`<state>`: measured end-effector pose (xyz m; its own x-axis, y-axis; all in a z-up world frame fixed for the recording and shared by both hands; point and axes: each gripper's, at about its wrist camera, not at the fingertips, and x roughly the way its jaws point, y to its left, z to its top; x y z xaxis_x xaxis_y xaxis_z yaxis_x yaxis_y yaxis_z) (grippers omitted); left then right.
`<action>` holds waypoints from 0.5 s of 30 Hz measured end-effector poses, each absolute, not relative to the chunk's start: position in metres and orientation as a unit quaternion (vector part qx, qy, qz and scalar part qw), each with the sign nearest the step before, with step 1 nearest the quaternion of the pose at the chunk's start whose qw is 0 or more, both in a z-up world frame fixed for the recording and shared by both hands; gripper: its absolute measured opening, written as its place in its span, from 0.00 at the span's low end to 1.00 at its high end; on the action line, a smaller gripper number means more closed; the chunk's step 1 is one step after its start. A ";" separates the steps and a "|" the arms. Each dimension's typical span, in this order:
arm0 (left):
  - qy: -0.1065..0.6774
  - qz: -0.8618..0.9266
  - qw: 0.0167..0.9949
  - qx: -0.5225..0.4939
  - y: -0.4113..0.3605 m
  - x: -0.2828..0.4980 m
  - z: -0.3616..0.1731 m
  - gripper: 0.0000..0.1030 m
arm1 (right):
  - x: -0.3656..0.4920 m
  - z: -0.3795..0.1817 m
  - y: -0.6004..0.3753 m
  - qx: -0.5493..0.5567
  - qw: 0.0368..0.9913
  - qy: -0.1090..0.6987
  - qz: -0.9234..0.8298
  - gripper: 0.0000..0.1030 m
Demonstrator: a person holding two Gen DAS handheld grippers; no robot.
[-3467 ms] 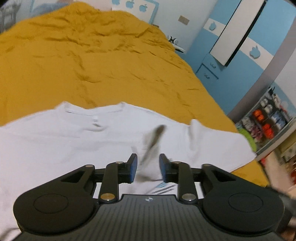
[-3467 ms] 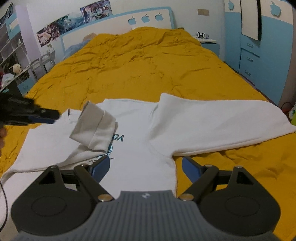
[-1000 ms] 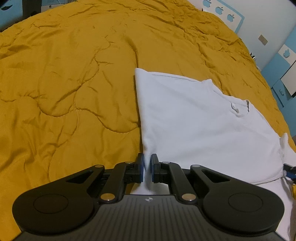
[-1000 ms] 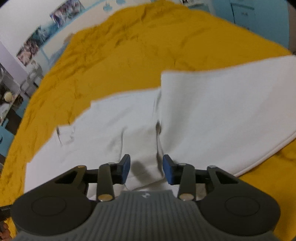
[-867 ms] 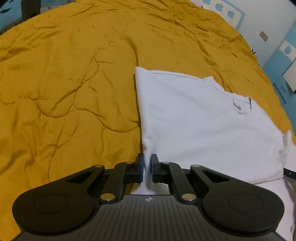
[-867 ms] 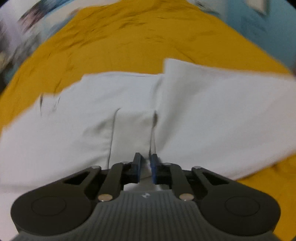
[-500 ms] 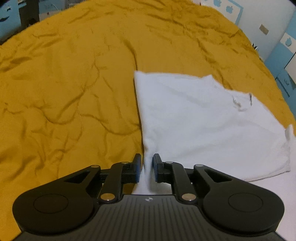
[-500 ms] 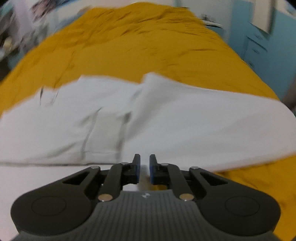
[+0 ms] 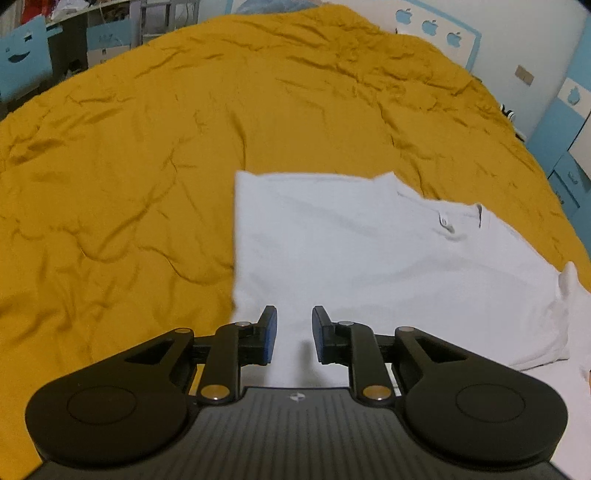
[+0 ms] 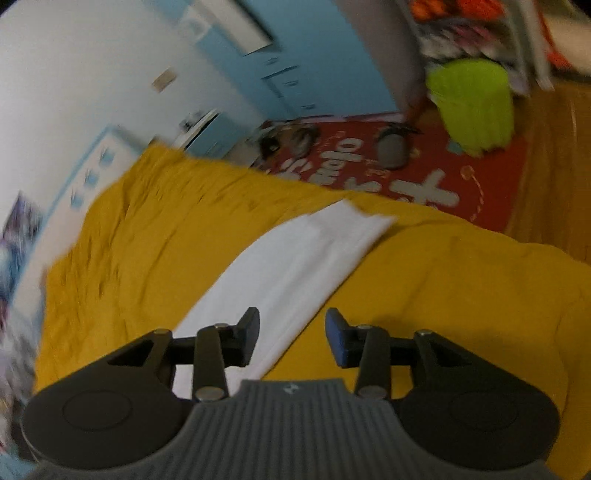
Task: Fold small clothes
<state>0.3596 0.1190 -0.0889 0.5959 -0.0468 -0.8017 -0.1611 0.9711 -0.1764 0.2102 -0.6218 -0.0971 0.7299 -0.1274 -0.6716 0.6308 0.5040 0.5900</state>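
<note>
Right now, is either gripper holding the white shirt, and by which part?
Nothing is held. The left gripper and right gripper are opening their jaws above the white shirt, gripping nothing.

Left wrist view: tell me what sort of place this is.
Probably a child's bedroom: a wide bed under a mustard quilt, a headboard with apple cut-outs, and blue drawers beside it. A white shirt lies on the quilt.

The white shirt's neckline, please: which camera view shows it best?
The left wrist view shows it best: the white shirt lies folded on the yellow bedspread with its neckline sharp, toward the right. The right wrist view is motion-blurred and shows only a long white strip of the shirt, no neckline.
</note>
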 end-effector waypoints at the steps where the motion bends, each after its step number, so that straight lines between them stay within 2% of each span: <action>1: 0.450 0.034 0.884 -0.119 0.116 0.358 -0.090 0.22 | 0.212 -0.102 -0.632 0.452 0.814 0.281 -0.233 0.36; 12: 0.455 0.069 0.881 -0.106 0.100 0.352 -0.085 0.27 | 0.247 -0.162 -0.706 0.531 0.760 0.265 -0.264 0.35; 13: 0.455 0.072 0.881 -0.108 0.099 0.351 -0.085 0.27 | 0.250 -0.166 -0.708 0.531 0.760 0.264 -0.265 0.33; 15: 0.452 0.075 0.882 -0.112 0.098 0.347 -0.085 0.27 | 0.254 -0.168 -0.710 0.525 0.762 0.266 -0.269 0.16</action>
